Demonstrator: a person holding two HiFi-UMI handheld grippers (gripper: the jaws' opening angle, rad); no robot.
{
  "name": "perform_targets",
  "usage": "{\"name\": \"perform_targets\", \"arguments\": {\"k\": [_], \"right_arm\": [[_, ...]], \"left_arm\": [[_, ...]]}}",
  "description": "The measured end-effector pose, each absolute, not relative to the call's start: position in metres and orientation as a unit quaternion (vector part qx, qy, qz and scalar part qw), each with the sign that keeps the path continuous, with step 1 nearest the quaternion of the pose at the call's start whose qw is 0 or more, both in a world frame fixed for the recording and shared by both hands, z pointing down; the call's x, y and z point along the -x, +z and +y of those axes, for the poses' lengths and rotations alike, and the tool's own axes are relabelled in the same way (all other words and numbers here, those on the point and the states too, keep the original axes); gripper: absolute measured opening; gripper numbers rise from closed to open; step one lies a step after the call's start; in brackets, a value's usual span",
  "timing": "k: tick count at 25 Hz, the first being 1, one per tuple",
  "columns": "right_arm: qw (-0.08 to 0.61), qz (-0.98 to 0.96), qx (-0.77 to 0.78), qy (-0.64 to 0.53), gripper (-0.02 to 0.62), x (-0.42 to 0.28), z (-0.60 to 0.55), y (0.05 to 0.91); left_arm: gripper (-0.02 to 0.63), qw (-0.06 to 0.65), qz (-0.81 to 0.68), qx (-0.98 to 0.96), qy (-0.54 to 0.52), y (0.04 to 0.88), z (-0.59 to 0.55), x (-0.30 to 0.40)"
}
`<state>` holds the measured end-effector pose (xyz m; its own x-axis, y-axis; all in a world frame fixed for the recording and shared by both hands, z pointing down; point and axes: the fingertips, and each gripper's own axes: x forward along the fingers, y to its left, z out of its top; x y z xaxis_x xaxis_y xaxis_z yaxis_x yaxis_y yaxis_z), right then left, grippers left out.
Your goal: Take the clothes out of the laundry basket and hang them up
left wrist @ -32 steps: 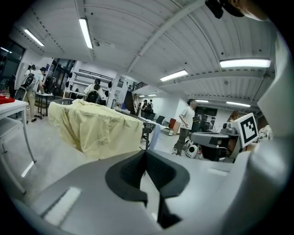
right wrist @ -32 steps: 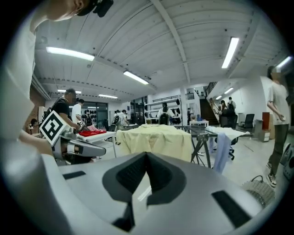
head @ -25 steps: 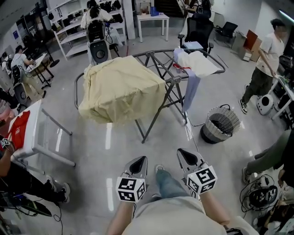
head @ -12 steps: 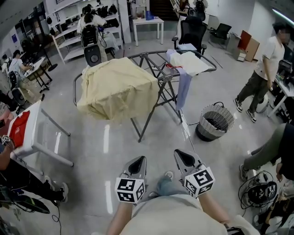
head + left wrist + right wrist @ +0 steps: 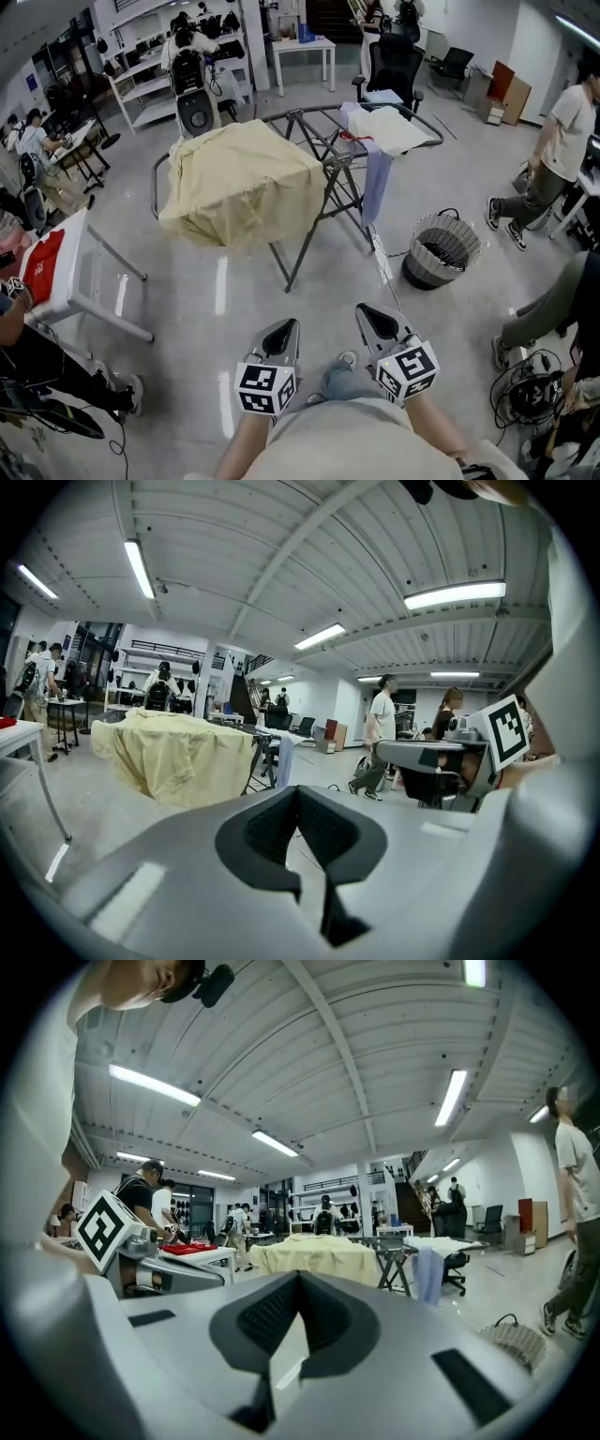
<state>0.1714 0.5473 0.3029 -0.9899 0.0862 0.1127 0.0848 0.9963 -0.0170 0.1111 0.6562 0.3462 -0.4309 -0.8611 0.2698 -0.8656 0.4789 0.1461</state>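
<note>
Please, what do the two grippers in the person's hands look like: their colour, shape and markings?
The left gripper and the right gripper are both light grey and taper to a point, with black ribbed pads on the inner faces. Each carries a white cube with black square markers. The person wears a pale top.

Left claw and right claw closed, empty, side by side.
</note>
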Motion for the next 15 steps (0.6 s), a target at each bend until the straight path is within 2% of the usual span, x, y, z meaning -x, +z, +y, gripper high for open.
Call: {"name": "perform_targets", "arguments": {"k": [15], "right_arm": [[0.062,-0.997,0.047,0.010,-0.002,-0.167,0.536,0.306]], "left_arm": [[0.011,0.164,-0.841,-0.515,0.012,0.346,0.645,-0.104]]}}
